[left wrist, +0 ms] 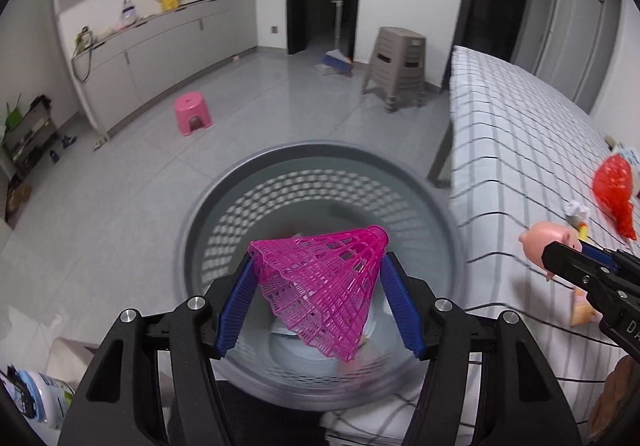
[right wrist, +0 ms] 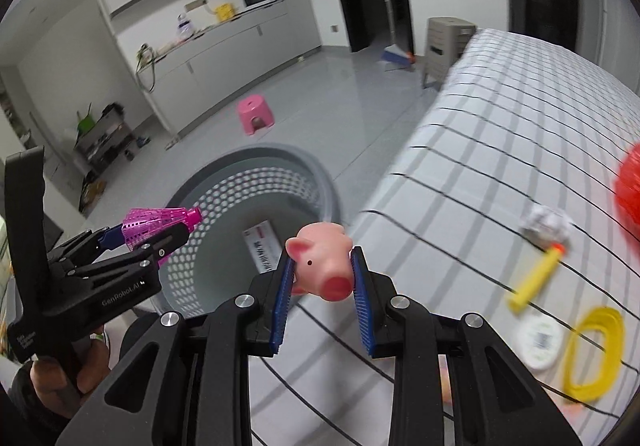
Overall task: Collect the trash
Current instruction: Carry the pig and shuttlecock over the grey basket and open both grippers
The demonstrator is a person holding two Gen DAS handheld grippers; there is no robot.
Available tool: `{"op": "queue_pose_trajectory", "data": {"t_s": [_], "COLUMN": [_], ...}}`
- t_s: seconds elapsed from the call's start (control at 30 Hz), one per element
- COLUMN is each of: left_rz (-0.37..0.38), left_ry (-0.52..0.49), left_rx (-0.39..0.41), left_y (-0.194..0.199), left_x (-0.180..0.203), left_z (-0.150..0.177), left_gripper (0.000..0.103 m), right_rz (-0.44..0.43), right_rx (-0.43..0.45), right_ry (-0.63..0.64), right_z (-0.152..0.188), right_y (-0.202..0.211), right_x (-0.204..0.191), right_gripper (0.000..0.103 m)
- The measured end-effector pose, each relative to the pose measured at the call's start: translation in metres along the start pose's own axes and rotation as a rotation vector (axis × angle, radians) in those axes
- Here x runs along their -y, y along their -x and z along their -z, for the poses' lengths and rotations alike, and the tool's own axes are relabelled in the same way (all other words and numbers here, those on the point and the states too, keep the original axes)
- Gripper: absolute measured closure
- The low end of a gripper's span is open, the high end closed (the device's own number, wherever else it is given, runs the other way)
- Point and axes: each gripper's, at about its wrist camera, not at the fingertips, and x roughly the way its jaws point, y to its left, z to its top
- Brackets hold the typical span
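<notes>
My left gripper [left wrist: 320,270] is shut on a pink plastic shuttlecock [left wrist: 324,282] and holds it over the open grey perforated bin [left wrist: 224,206]. It also shows in the right wrist view [right wrist: 156,226] above the bin [right wrist: 320,182], which holds a white box [right wrist: 264,250]. My right gripper [right wrist: 322,262] is shut on a pink toy pig [right wrist: 324,266] above the edge of the checked bed [right wrist: 480,134], right of the bin. The pig also shows in the left wrist view [left wrist: 548,242].
On the bed lie a red mesh bag [left wrist: 614,186], crumpled paper [right wrist: 546,224], a yellow foam dart [right wrist: 536,278], a white round lid [right wrist: 538,338] and a yellow ring [right wrist: 596,354]. A pink stool [left wrist: 192,114] and a grey stool stack [left wrist: 396,66] stand on the floor.
</notes>
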Motion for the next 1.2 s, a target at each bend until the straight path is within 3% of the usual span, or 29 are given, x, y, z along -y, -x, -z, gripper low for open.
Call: {"op": "queue_pose_trajectory", "data": {"t_s": [0.53,1.2], "left_rz": [-0.052,-0.069], "left_ry": [0.057,0.080], "left_rx": [-0.051,-0.104], "left_y": [-0.027,-0.047], "left_x": [-0.052,-0.061], "left_z": [0.007,0.007], "left_gripper": [0.042,0.039], "right_rz": [-0.030,-0.041], "right_rx": [-0.107,-0.146], "right_ry": [0.109,0.106], "right_z": [-0.008,-0.013], "right_y": [-0.068,-0.089], "right_x": [-0.062,-0.060], "right_gripper": [0.075,0.075]}}
